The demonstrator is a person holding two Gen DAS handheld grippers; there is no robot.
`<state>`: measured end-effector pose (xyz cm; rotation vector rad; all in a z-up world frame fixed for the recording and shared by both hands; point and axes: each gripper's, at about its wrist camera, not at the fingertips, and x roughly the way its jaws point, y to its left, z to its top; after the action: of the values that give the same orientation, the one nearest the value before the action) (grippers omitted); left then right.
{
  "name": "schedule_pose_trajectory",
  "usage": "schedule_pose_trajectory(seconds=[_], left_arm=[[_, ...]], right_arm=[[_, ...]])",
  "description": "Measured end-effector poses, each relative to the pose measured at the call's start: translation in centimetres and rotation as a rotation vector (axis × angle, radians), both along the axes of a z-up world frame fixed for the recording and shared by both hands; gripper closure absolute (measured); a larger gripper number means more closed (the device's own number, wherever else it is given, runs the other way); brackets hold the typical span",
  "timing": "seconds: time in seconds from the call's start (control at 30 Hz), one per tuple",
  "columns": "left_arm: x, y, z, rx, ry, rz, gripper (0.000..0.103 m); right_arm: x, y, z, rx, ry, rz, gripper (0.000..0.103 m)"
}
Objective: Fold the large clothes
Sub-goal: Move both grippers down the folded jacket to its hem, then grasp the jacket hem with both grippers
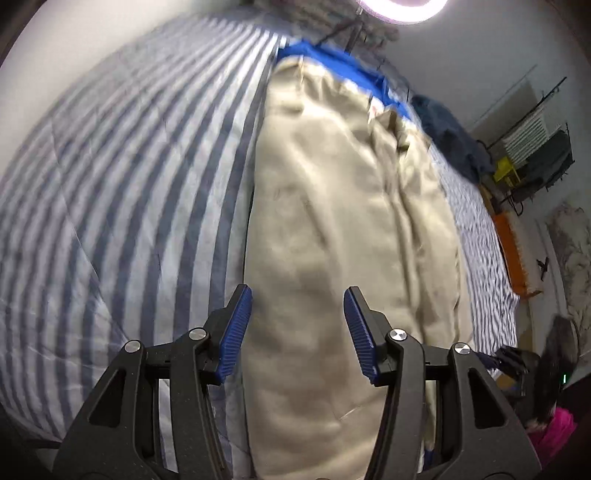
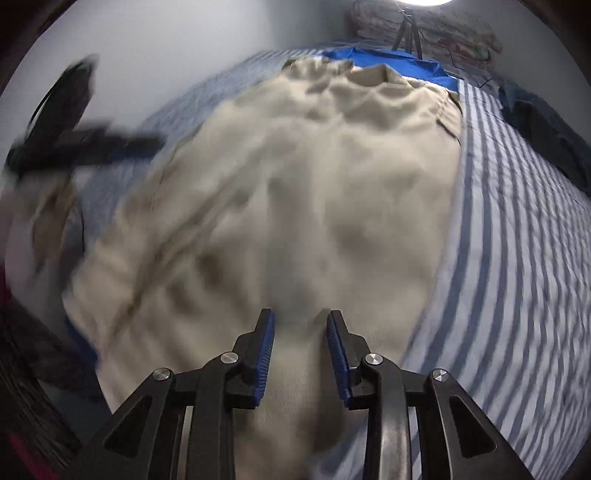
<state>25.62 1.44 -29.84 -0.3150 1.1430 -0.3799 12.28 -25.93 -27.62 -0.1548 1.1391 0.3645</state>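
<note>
Left wrist view: the left tongs (image 1: pixel 297 330) hung apart, empty, above the long beige cloth garment (image 1: pixel 332 221) lying on the blue-and-white striped bed cover (image 1: pixel 129 184). Right wrist view: the right tongs (image 2: pixel 300 350) gaped empty over rumpled beige cloth; gripping both near corners evenly would likely keep the fold square.

Right gripper (image 2: pixel 300 345) hovers jaws apart over the beige garment (image 2: pixel 295 192), spread across the striped bed (image 2: pixel 517 258).

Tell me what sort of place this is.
Most likely a bedroom. The beige garment lies spread on a bed with a blue-and-white striped cover, pillows or folded bedding are piled at the far end, and a rack stands by the wall.
</note>
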Motion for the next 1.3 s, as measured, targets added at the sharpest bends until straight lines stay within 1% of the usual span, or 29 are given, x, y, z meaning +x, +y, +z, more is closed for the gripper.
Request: schedule_pose_trajectory(seconds=[0.07, 0.1, 0.13, 0.2, 0.23, 0.27, 0.3, 0.33, 0.37, 0.4, 0.43, 0.53, 0.6, 0.7, 0.77, 0.83, 0.87, 0.9, 0.97, 1.03, 1.07, 1.1, 1.17, 1.23, 1.27, 1.3], left_arm=[[-1.0, 0.0, -1.4, 0.013, 0.039, -0.027, 0.05], [-2.0, 0.0, -1.7, 0.023, 0.011, -0.047, 0.05], [-2.9, -0.2, -1.5, 0.053, -0.021, -0.063, 0.05], [-4.8, -0.6, -1.0, 0.116, -0.03, -0.117, 0.05], [-5.3, -0.5, -0.8, 0.123, -0.02, -0.125, 0.05], [-6.2, 0.0, -0.4, 0.109, 0.004, -0.114, 0.05], [-6.9, 0.7, -0.1, 0.084, 0.023, -0.093, 0.05], [-7.4, 1.2, 0.0, 0.062, 0.041, -0.076, 0.05], [-8.0, 2.1, 0.2, 0.022, 0.066, -0.049, 0.05], [-8.5, 3.0, 0.3, -0.019, 0.088, -0.022, 0.046], [-8.6, 3.7, 0.3, -0.043, 0.1, -0.002, 0.043], [-9.1, 5.1, -0.5, -0.146, 0.17, 0.061, 0.041], [-9.3, 5.6, -1.4, -0.228, 0.224, 0.08, 0.041], [-9.5, 5.8, -1.9, -0.284, 0.247, 0.104, 0.041], [-9.5, 6.1, -2.0, -0.318, 0.262, 0.099, 0.041], [-9.5, 5.3, -2.1, -0.343, 0.28, 0.08, 0.042], [-9.7, 4.8, -2.1, -0.338, 0.284, 0.059, 0.042], [-10.0, 4.1, -1.9, -0.303, 0.266, 0.04, 0.041], [-10.0, 3.3, -1.5, -0.256, 0.235, 0.01, 0.042], [-10.1, 3.1, -1.5, -0.261, 0.232, 0.007, 0.042], [-10.1, 3.3, -1.6, -0.266, 0.234, 0.011, 0.045], [-10.3, 3.5, -1.7, -0.265, 0.237, 0.017, 0.052], [-10.7, 3.8, -1.8, -0.245, 0.23, 0.023, 0.06], [-11.1, 3.8, -1.8, -0.239, 0.212, 0.023, 0.061], [-11.2, 3.7, -1.7, -0.242, 0.21, 0.024, 0.065], [-11.3, 3.8, -1.5, -0.251, 0.21, 0.023, 0.072]], right_arm=[[-1.9, -0.1, 0.2, -0.009, -0.012, -0.002, 0.073], [-2.7, -0.5, 0.2, 0.0, -0.008, -0.013, 0.073], [-3.3, -1.0, 0.4, 0.005, -0.003, -0.024, 0.073], [-4.3, -1.9, 0.6, 0.016, 0.005, -0.04, 0.073], [-4.6, -2.4, 1.1, 0.024, 0.011, -0.051, 0.073], [-4.9, -2.9, 1.6, 0.036, 0.012, -0.064, 0.073], [-4.9, -3.4, 2.0, 0.053, 0.01, -0.077, 0.069], [-5.2, -4.1, 2.7, 0.079, 0.003, -0.102, 0.058], [-5.4, -5.0, 3.4, 0.11, -0.009, -0.134, 0.051], [-5.6, -5.9, 3.8, 0.148, -0.017, -0.165, 0.038], [-5.6, -6.6, 4.0, 0.179, -0.017, -0.181, 0.036], [-5.4, -8.3, 3.1, 0.272, 0.022, -0.236, 0.037], [-5.2, -9.1, 1.6, 0.334, 0.077, -0.266, 0.039], [-5.3, -9.9, -0.4, 0.443, 0.141, -0.297, 0.044], [-5.2, -10.2, -1.0, 0.503, 0.153, -0.315, 0.044], [-5.0, -10.3, -1.4, 0.541, 0.163, -0.328, 0.045], [-4.9, -10.2, -1.5, 0.556, 0.17, -0.329, 0.045], [-4.7, -10.0, -1.8, 0.576, 0.178, -0.324, 0.046], [-4.5, -9.3, -2.2, 0.606, 0.194, -0.315, 0.046], [-4.3, -8.4, -2.5, 0.629, 0.196, -0.308, 0.046], [-4.3, -8.1, -2.6, 0.643, 0.2, -0.304, 0.046], [-4.3, -7.7, -2.7, 0.656, 0.205, -0.3, 0.046], [-4.4, -7.1, -2.7, 0.66, 0.21, -0.28, 0.046], [-4.5, -6.5, -2.6, 0.645, 0.205, -0.256, 0.047], [-4.4, -6.4, -2.6, 0.641, 0.204, -0.251, 0.048], [-4.3, -6.3, -2.7, 0.636, 0.204, -0.254, 0.053]])
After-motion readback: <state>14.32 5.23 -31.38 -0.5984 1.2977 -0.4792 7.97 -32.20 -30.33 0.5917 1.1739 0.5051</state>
